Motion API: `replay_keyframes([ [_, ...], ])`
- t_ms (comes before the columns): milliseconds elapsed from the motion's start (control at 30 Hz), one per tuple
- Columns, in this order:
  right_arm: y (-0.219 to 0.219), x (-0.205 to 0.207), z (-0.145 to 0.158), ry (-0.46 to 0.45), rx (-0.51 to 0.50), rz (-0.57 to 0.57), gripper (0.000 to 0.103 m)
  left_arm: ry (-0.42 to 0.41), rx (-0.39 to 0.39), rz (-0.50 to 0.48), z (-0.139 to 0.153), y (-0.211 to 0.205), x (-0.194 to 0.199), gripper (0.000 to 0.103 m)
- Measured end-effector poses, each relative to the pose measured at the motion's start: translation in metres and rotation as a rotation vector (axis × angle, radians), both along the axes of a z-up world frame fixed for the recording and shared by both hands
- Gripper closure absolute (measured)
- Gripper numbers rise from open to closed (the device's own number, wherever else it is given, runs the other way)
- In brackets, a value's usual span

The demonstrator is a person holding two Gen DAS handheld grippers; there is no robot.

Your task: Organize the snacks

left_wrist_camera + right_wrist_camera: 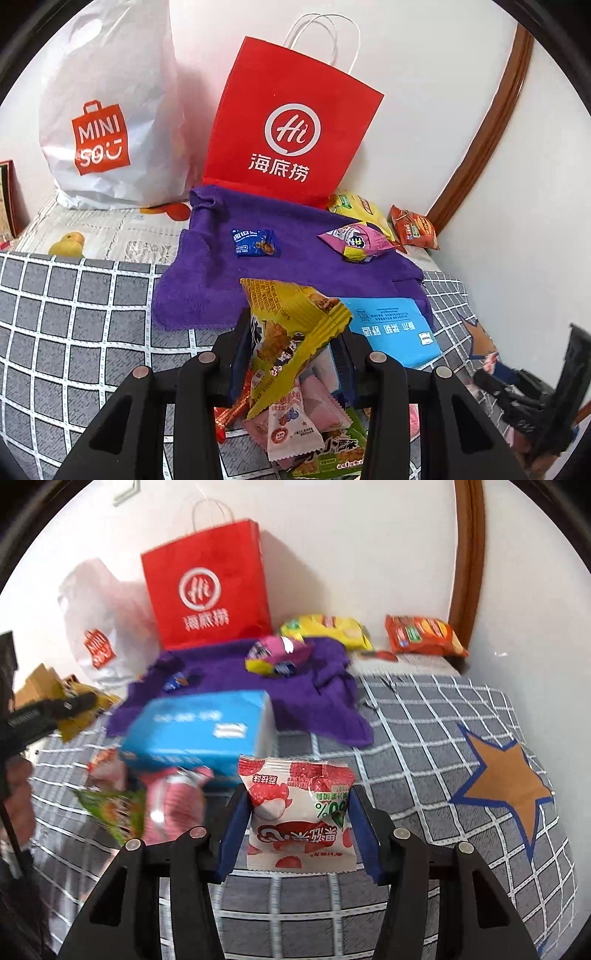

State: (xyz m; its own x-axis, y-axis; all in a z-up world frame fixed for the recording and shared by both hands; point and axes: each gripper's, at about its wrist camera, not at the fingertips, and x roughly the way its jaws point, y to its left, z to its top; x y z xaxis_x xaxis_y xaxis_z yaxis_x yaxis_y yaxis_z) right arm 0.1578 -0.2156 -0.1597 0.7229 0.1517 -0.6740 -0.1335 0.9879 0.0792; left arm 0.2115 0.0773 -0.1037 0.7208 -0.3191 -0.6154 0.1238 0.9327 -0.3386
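My left gripper (pixel 295 332) is shut on a yellow snack packet (pixel 295 314), held above a pile of small snack packets (pixel 295 417) on the grey checked bedcover. In the right wrist view, my right gripper (pixel 299 797) is shut on a red-and-white jelly packet (pixel 299 823), lifted above the cover (pixel 406 738). A purple towel (pixel 229 273) lies ahead with a small blue packet (pixel 255 242) and a pink packet (pixel 360 240) on it. The left gripper also shows at the left edge of the right wrist view, with the yellow packet (pixel 74 716).
A red paper bag (pixel 291 125) and a white plastic bag (pixel 107 110) stand against the wall. A blue tissue pack (pixel 199 731) lies by the towel. A yellow chip bag (pixel 325 627) and an orange packet (pixel 421 633) sit in the far corner by a wooden frame (pixel 469 554).
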Motion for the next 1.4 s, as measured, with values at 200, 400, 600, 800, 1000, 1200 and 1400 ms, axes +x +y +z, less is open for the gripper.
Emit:
replay_keyframes([
  [200,0.015,-0.004,0.023,-0.009,-0.016,0.032,0.051,0.004,0.019,0.022,0.004,0.001,-0.003,0.065],
  [400,0.039,0.009,0.033,0.006,-0.024,0.08,0.051,0.032,0.002,0.013,0.018,0.002,-0.021,0.065],
  [600,0.054,0.035,0.048,0.009,0.003,0.107,0.051,0.067,-0.04,-0.045,0.038,-0.006,-0.028,0.065],
  [800,0.061,0.056,0.069,-0.027,0.009,0.129,0.051,0.044,-0.035,-0.081,0.067,-0.02,-0.024,0.065],
  [1000,0.06,0.078,0.083,-0.03,0.026,0.132,0.051,0.027,-0.021,-0.084,0.094,-0.026,-0.007,0.065],
  [1200,0.06,0.108,0.09,-0.058,0.014,0.132,0.051,0.015,-0.007,-0.066,0.111,-0.027,0.02,0.065],
  [1400,0.065,0.151,0.09,-0.046,0.003,0.142,0.051,0.055,0.004,-0.044,0.105,-0.027,0.061,0.065],
])
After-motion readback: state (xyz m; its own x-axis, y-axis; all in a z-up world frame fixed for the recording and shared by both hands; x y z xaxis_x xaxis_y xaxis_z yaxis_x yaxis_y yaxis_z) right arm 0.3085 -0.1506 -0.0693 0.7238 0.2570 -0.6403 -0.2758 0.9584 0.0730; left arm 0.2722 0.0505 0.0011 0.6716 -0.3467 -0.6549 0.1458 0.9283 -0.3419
